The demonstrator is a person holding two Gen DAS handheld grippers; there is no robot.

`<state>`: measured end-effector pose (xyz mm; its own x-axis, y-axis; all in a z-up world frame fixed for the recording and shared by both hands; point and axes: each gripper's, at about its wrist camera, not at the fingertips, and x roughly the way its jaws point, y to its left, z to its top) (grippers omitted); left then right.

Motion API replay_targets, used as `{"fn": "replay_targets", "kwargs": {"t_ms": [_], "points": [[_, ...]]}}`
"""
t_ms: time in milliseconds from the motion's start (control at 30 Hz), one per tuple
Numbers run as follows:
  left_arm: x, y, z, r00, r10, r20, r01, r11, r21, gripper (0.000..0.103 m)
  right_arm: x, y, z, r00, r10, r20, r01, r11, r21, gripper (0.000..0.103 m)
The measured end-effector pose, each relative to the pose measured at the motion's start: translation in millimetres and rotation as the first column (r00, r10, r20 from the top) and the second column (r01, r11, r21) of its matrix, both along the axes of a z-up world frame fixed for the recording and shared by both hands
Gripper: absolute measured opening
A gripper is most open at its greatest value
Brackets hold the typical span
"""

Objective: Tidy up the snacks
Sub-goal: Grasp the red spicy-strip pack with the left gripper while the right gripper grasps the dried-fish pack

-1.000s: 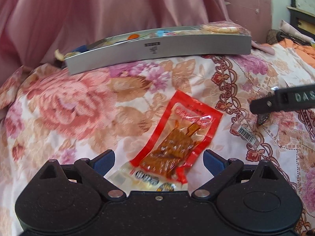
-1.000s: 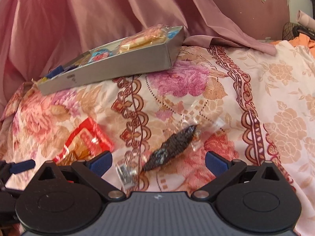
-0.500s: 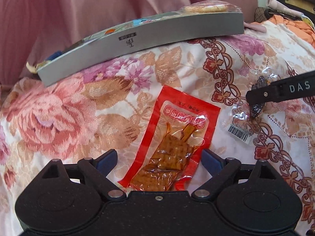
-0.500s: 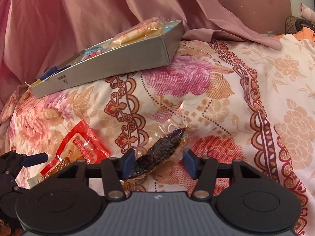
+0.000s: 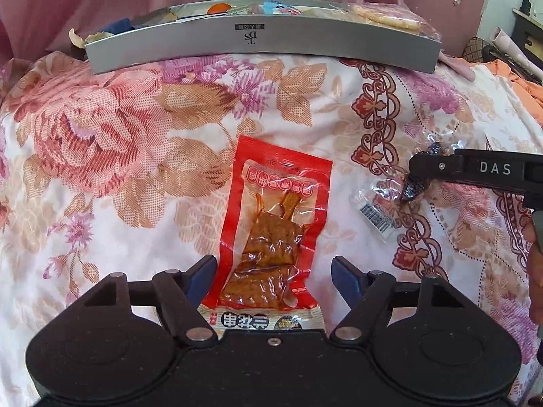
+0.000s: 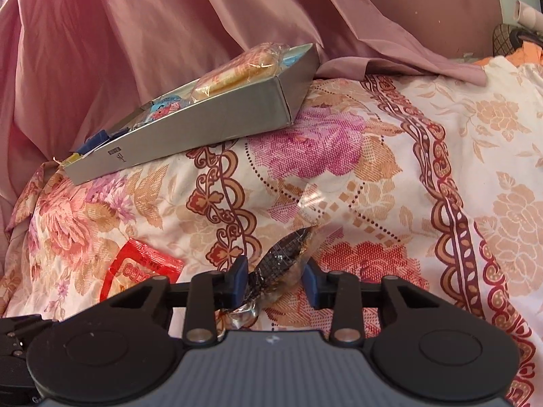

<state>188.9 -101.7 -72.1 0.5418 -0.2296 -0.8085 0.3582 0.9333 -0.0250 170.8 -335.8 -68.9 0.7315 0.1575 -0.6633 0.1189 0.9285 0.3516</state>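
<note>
A red packet of brown skewer snack (image 5: 275, 234) lies flat on the flowered bedspread (image 5: 101, 135), its near end between the jaws of my left gripper (image 5: 275, 276). Those jaws are closing, with small gaps left on both sides of the packet. A dark snack in a clear wrapper (image 6: 281, 257) sits between the closing jaws of my right gripper (image 6: 275, 279), and both pads press on it. The left wrist view shows the right gripper's fingers (image 5: 437, 166) over that snack (image 5: 412, 190). A grey box (image 5: 258, 47) holding several snacks stands at the back.
A wrapped rice cracker (image 6: 234, 71) lies at the right end of the grey box (image 6: 190, 135). A pink curtain (image 6: 135, 51) hangs behind it. Orange cloth (image 5: 522, 84) lies at the far right. A hand (image 5: 534, 271) shows at the right edge.
My right jaws went from wide open to closed on the dark snack. My left jaws narrowed around the red packet, which now lies straight between them.
</note>
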Motion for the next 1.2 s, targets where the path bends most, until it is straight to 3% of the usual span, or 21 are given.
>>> {"fn": "replay_targets", "kwargs": {"t_ms": [167, 333, 367, 433, 567, 700, 833, 933, 1000, 1067, 1200], "points": [[15.6, -14.6, -9.6, 0.998, -0.040, 0.043, 0.035, 0.994, 0.107, 0.085, 3.0, -1.4, -5.4, 0.999, -0.007, -0.047, 0.008, 1.000, 0.028, 0.056], [17.2, -14.1, -12.8, 0.998, -0.029, 0.063, 0.022, 0.993, 0.113, 0.087, 7.2, 11.1, -10.5, 0.998, 0.047, -0.047, -0.048, 0.998, -0.038, 0.070], [16.0, -11.9, -12.1, 0.998, -0.023, 0.064, 0.016, 0.993, 0.114, 0.084, 7.3, 14.9, -9.9, 0.998, 0.054, -0.042, -0.057, 0.996, -0.066, 0.069], [11.9, -7.7, -10.0, 0.998, -0.005, 0.068, -0.003, 0.993, 0.118, 0.078, 7.0, 18.3, -7.9, 0.998, 0.056, -0.038, -0.060, 0.993, -0.106, 0.057], [5.3, 1.2, -5.6, 0.997, 0.057, 0.048, -0.063, 0.992, 0.113, 0.064, 4.4, 14.2, -4.7, 0.998, 0.057, -0.018, -0.059, 0.995, -0.083, 0.044], [-5.8, 20.9, -2.0, 0.989, 0.142, -0.035, -0.140, 0.989, 0.054, 0.064, 0.1, 11.5, 2.2, 0.998, 0.066, 0.013, -0.065, 0.995, -0.072, 0.034], [-23.6, 34.9, 0.8, 0.982, 0.172, -0.074, -0.171, 0.985, 0.014, 0.064, -5.3, 12.2, 10.5, 0.992, 0.117, 0.054, -0.117, 0.993, -0.019, 0.023], [-27.3, 37.6, 0.7, 0.982, 0.178, -0.068, -0.178, 0.984, 0.005, 0.065, -8.7, 18.9, 13.6, 0.980, 0.186, 0.070, -0.187, 0.982, 0.012, 0.024], [-30.0, 35.9, -1.6, 0.985, 0.157, -0.064, -0.157, 0.988, 0.003, 0.073, -8.4, 26.5, 11.6, 0.975, 0.212, 0.066, -0.213, 0.977, 0.008, 0.029], [-31.0, 30.3, -4.4, 0.991, 0.124, -0.048, -0.123, 0.992, 0.013, 0.082, -6.7, 32.8, 9.7, 0.974, 0.220, 0.063, -0.218, 0.975, -0.034, 0.032], [-32.4, 21.9, -7.7, 0.997, 0.080, 0.001, -0.080, 0.995, 0.062, 0.083, 0.0, 30.4, 0.9, 0.980, 0.192, 0.045, -0.192, 0.981, -0.020, 0.033]]}}
